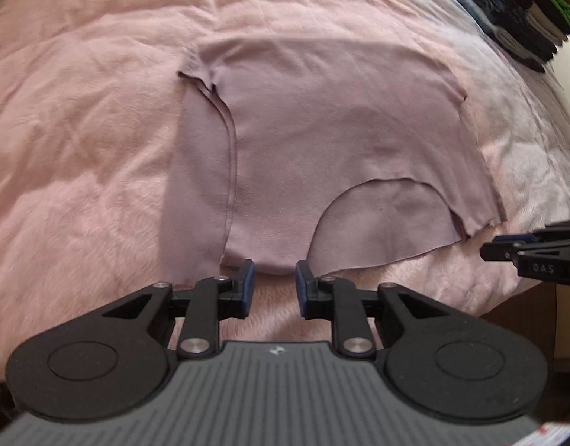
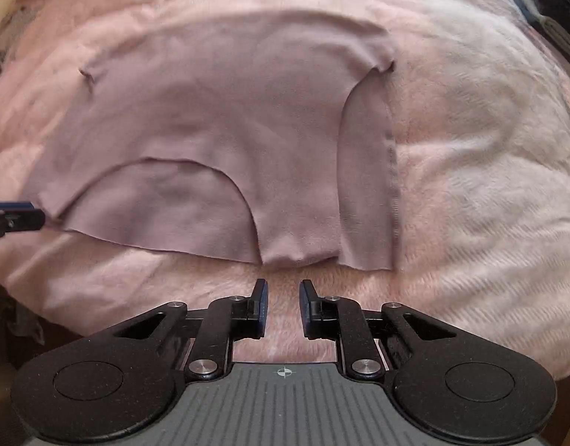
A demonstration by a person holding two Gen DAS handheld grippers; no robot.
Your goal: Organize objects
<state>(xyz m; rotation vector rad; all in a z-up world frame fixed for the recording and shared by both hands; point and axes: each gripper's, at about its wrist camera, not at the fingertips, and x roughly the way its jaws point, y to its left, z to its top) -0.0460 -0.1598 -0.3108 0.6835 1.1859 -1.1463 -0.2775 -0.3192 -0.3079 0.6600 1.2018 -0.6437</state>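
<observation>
Below both cameras, a mauve sleeveless top [image 1: 322, 130] lies flat on a fluffy pink blanket [image 1: 80, 148] that covers the bed. Its long axis runs from the near edge of the bed away from the cameras, with the shoulder straps and scooped neckline [image 1: 381, 219] at the near end and the hem at the far end. The neck opening faces the viewer. Seen from the left wrist, one armhole curves up the garment's left side [image 1: 229, 156]; seen from the right wrist, the other armhole curves up its right side [image 2: 359, 148]. The left gripper [image 1: 274, 285] points steeply down just short of the near strap, its blue-padded fingers [image 1: 249, 278] a narrow gap apart with only blanket between them, holding nothing. The right gripper [image 2: 283, 306] hangs the same way, a little clear of the strap on its side, its jaws likewise narrowly parted and empty. Each gripper's tip also shows at the edge of the other's view, close to the neckline's outer corner. At the far right corner of the bed sits a stack of folded dark clothes [image 1: 522, 11], well apart from the top, with a green layer near its upper edge
</observation>
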